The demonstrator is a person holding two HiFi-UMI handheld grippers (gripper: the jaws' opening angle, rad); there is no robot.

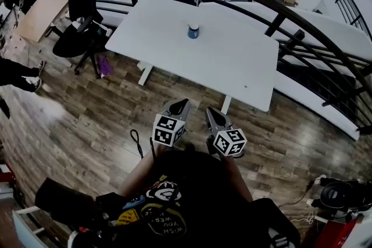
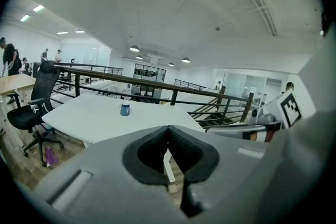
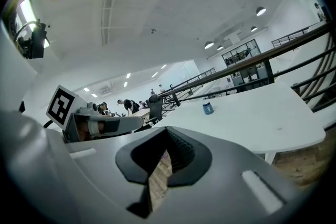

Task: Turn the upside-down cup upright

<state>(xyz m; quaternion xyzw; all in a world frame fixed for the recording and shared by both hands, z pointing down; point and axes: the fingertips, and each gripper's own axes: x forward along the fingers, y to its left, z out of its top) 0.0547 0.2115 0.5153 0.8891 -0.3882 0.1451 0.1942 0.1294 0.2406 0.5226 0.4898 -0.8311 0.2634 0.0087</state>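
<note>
A small blue cup with a white band stands on the white table, toward its far middle. It shows too in the left gripper view as the cup and in the right gripper view as the cup. Both grippers hang over the wooden floor, well short of the table's near edge. My left gripper is shut with nothing in it. My right gripper beside it is also shut and empty. In each gripper view the jaws meet at the tips.
A black office chair stands at the table's left end. A dark curved railing runs behind and right of the table. Other desks and people are far off at the left. Cables and a dark device lie on the floor at right.
</note>
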